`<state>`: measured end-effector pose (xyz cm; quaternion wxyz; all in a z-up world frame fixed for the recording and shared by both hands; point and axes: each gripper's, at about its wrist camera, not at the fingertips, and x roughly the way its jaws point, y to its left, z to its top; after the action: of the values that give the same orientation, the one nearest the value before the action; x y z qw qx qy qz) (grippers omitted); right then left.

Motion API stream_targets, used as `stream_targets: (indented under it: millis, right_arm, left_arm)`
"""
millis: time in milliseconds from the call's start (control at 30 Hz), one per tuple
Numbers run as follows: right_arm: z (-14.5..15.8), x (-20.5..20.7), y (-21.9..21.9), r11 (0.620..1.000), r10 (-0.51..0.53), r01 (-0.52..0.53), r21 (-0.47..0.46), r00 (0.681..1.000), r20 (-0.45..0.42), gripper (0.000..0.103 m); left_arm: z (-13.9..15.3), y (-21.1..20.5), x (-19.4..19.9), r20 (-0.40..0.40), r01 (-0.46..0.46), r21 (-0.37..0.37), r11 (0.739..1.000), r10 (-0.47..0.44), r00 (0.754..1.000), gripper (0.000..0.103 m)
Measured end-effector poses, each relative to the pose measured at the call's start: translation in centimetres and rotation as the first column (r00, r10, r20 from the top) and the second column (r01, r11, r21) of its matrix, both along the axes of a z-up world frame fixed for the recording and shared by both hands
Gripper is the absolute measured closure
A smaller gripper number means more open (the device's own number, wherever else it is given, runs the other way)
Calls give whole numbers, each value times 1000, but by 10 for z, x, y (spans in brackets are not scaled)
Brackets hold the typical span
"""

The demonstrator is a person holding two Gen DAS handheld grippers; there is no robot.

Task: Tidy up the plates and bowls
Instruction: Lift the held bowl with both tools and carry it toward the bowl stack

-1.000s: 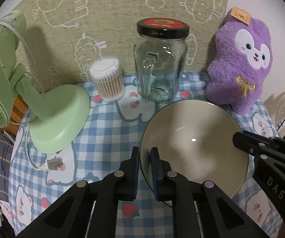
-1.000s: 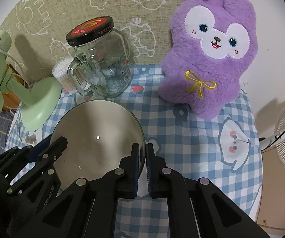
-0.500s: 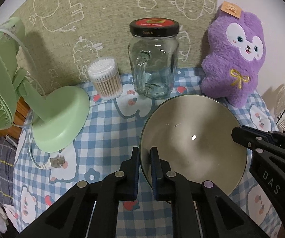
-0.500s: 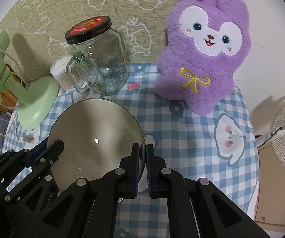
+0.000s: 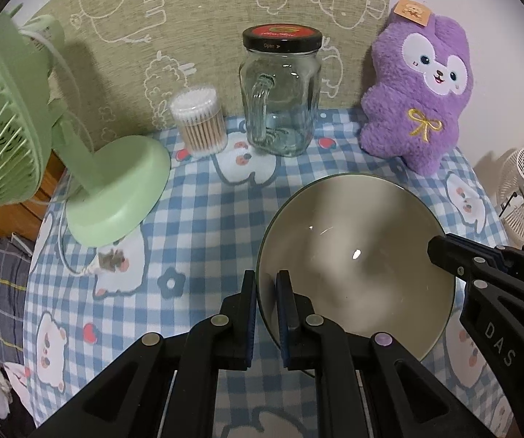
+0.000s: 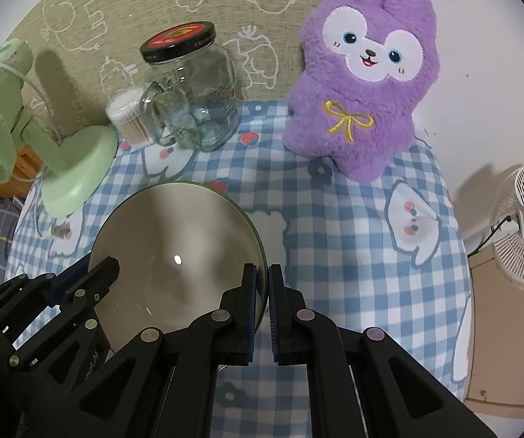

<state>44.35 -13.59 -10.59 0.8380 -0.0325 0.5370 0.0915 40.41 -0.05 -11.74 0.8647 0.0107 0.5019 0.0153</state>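
Both grippers, left (image 5: 265,294) and right (image 6: 262,290), stay clamped on the bowl (image 5: 357,262) rim; we have lifted it away from the jar (image 5: 280,91), carrying onward.

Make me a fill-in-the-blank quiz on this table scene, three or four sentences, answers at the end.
1. Both tongs, left and right, are shut on the rim of the ____.
2. The jar has a black and ____ lid.
3. The plush toy is ____ in colour.
4. The cotton swabs stand between the jar and the green ____.

Missing words: bowl; red; purple; fan
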Motion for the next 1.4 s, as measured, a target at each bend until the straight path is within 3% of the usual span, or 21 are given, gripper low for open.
stream_targets:
  millis: [600,1400]
  right_arm:
    - [24,-70,8,1000,17,-16,-23,999,27,94]
    - [87,-170,22,999,45,-43,-19,993,111,94]
  left_arm:
    - [23,0,-66,26,1,38,999,-2,1000,96]
    - [79,16,-163,111,-29,25,999,26,993,96]
